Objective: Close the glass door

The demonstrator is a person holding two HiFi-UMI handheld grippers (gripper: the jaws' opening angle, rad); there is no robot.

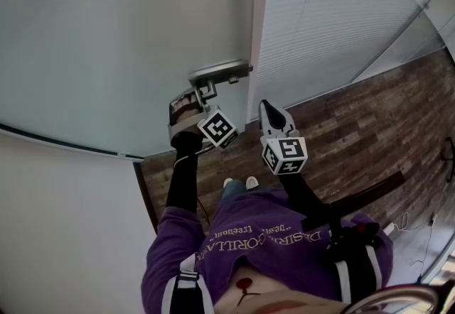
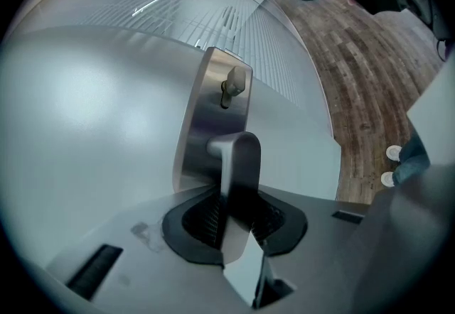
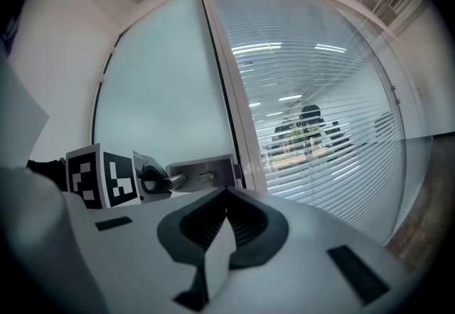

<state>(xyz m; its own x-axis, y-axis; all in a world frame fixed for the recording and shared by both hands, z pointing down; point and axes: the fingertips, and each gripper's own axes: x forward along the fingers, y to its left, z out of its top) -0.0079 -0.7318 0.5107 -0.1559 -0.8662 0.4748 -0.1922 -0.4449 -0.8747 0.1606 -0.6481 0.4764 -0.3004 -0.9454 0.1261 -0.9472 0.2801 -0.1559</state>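
The left gripper (image 2: 234, 212), arm extended and tilted slightly downward, clamps the handle (image 2: 239, 160) at the edge of the glass door (image 1: 106, 42). The right gripper (image 3: 226, 195) is held level beside it, jaws together and empty.

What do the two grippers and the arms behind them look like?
Left gripper and right gripper: pale grey-white shells with black ribbed pads set in a dark recess. Each carries a white cube with black square markers. Both arms wear black sleeves under a purple top with pale lettering.
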